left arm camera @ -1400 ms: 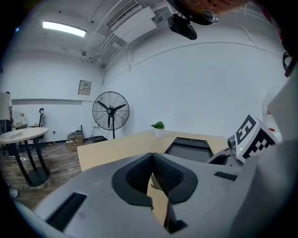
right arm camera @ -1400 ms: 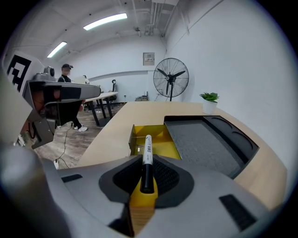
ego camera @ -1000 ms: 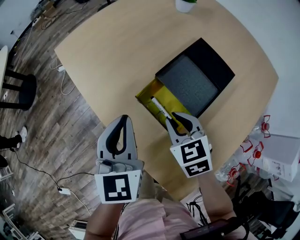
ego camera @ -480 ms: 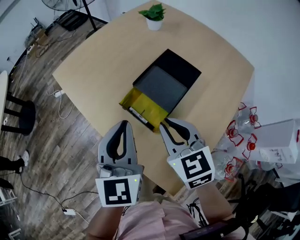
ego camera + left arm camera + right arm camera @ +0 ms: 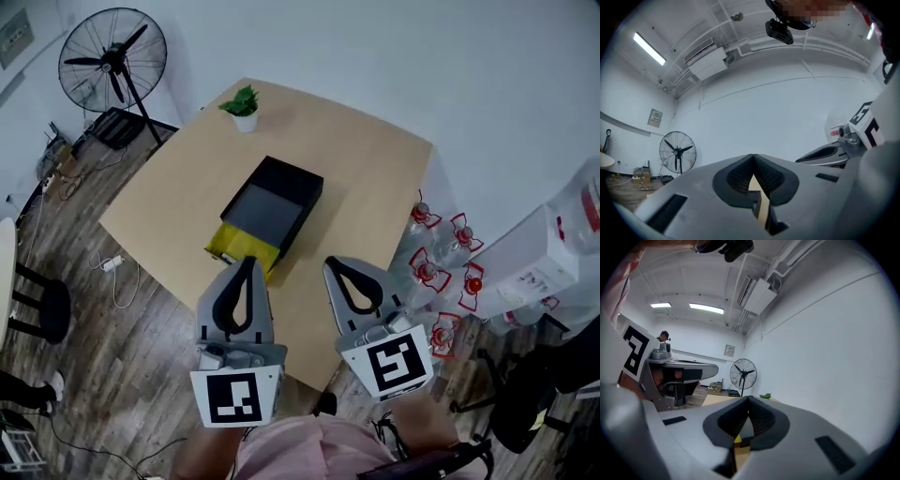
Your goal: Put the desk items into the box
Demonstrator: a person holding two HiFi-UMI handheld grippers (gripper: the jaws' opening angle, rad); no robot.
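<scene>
Over the near edge of the tabletop (image 5: 366,178), the left claw (image 5: 247,264) and the right claw (image 5: 341,267) hang side by side, each with its two jaws pressed together at the tips and nothing between them. Farther off on the tabletop sits the open black box (image 5: 272,206), a yellow item (image 5: 239,247) touching its near end. A potted plant (image 5: 244,103) stands by the far edge.

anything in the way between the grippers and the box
Nothing visible. The left gripper and right gripper, both shut and empty, hang by the table edge; only bare wood separates them from the black box, yellow item at its near end.
</scene>
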